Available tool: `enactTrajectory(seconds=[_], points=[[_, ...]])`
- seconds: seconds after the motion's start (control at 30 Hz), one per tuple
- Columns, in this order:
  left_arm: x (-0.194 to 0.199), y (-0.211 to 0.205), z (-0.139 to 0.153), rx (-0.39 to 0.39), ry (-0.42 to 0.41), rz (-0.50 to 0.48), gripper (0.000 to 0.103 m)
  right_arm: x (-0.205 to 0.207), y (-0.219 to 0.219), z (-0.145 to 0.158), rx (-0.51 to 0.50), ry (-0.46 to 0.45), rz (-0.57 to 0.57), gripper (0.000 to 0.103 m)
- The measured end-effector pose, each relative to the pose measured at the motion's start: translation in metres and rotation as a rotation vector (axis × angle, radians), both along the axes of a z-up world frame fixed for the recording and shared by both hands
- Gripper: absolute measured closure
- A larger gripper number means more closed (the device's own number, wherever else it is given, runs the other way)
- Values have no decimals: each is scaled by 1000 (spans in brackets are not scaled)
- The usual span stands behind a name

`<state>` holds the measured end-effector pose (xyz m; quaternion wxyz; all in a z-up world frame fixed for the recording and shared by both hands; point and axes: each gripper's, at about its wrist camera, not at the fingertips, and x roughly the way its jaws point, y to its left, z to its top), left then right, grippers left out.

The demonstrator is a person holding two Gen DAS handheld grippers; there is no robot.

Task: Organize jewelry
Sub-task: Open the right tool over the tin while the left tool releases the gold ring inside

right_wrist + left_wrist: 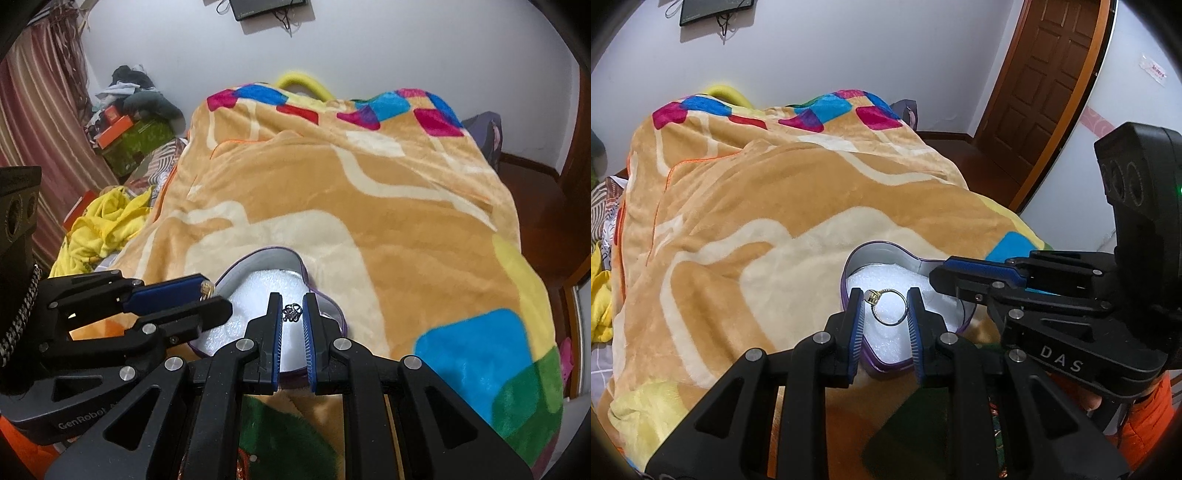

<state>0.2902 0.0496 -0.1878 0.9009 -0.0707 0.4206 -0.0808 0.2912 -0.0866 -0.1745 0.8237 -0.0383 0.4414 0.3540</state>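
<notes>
A purple heart-shaped tin [857, 258] lined with white foam [886, 339] lies on the blanket; it also shows in the right wrist view [255, 264]. My left gripper [885, 304] is shut on a gold ring [886, 307] with a small stone, held between the fingertips just over the foam. My right gripper [292, 312] is shut on a small dark silver ornament [292, 312] over the foam. In the left wrist view the right gripper [938, 275] reaches in from the right over the tin's rim. In the right wrist view the left gripper [214, 295] comes in from the left with the ring's gold top [207, 288] showing.
A tan fleece blanket [775, 206] with coloured squares covers the bed. Yellow clothes [103, 225] and boxes [122, 136] lie at the left. A brown door [1041, 85] stands at the right. The bed edge drops off at the right.
</notes>
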Motion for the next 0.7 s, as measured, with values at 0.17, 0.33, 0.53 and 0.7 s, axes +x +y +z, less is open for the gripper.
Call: enactTrajectory(seconds=[0.17,0.33,0.53,0.7], points=[[-2,-1,2,3,-1,-3,81,-4,-1,4,-14,-16,-6,84],[-8,-1,9,11,-14,2,80,-11,-6,16,-10,-50,-20,81],[-24,-1,27,26,-45,18,77,-23,-12,33,-5,-93,-35,81],[-41,-1,43,45,-80,30,72,-39,-18,47,6,-134,-52,81]])
